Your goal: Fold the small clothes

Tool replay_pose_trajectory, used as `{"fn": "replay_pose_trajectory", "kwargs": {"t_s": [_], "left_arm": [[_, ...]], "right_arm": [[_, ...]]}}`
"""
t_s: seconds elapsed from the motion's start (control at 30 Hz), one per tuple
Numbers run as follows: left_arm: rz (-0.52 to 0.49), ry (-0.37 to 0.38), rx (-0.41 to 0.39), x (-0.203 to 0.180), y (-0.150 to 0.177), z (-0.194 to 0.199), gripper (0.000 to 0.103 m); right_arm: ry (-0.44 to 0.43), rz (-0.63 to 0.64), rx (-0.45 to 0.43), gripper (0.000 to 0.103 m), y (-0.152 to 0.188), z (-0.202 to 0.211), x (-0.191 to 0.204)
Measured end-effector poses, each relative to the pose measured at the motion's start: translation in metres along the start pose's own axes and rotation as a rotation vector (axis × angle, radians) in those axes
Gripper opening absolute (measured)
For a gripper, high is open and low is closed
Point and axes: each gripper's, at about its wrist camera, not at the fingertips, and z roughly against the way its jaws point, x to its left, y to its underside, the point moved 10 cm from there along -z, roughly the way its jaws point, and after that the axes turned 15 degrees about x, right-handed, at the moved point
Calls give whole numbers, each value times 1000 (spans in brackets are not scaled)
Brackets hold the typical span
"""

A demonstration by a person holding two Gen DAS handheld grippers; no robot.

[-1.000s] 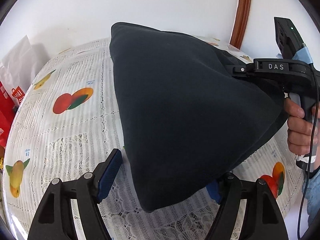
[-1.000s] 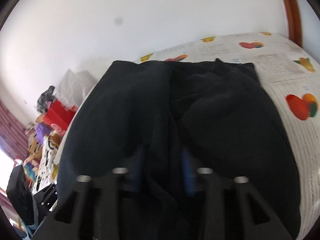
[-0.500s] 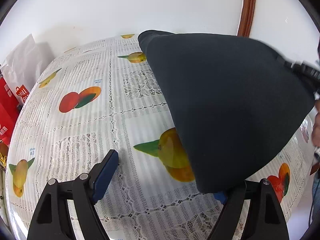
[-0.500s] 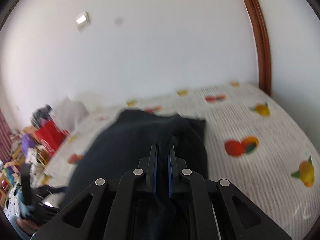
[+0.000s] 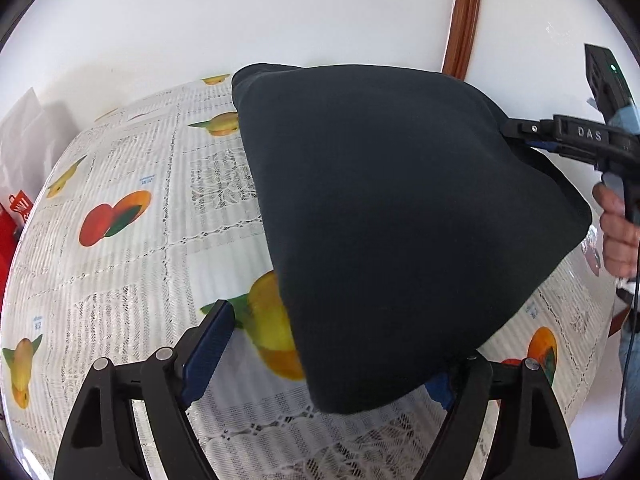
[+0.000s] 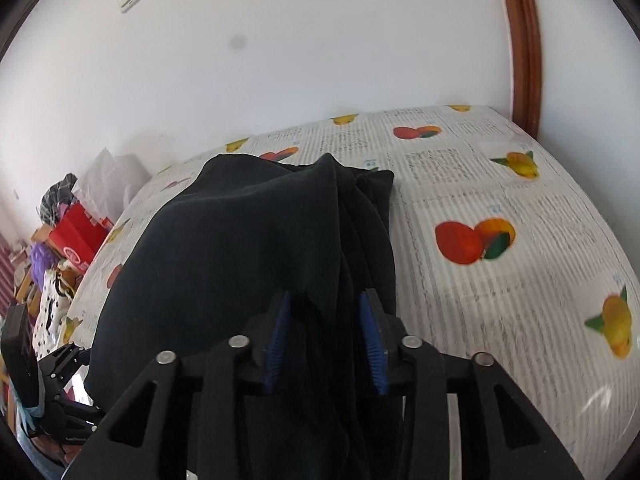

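A dark navy garment (image 5: 400,216) hangs folded over the table with the fruit-print cloth (image 5: 120,264). In the left wrist view my left gripper (image 5: 320,364) is wide open; the garment's lower corner hangs between its fingers and drapes over the right finger. My right gripper shows at the right edge (image 5: 516,136), gripping the garment's upper corner. In the right wrist view the right gripper (image 6: 326,340) has its jaws parted by a hand's width with bunched dark fabric (image 6: 248,248) lying between the blue pads.
A white wall stands behind the table, with a brown wooden frame (image 5: 464,16) at the right. Red bags (image 6: 80,236) and clutter sit past the table's left end. A white bag (image 5: 20,132) stands at the far left.
The garment swung right and up, then came back down toward the table. The right gripper's jaws were pressed together on the fabric half a second ago and now stand apart.
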Motion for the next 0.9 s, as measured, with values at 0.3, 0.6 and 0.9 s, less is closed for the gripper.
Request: {"fn": "replay_pose_trajectory", "kwargs": {"t_s": [0.3,0.6,0.9], "left_arm": [[12,-8,8,4,-2,-5,90],[2,-47,19,23,-5,-2,91],[25,-25,21,26,-1,-8,92]], "right_arm": [[-102,-6,124,38,-55,-21,1],[-141,-44,166,39,-103,-58,4],[-126,33,96,6,-134,-73,11]]}}
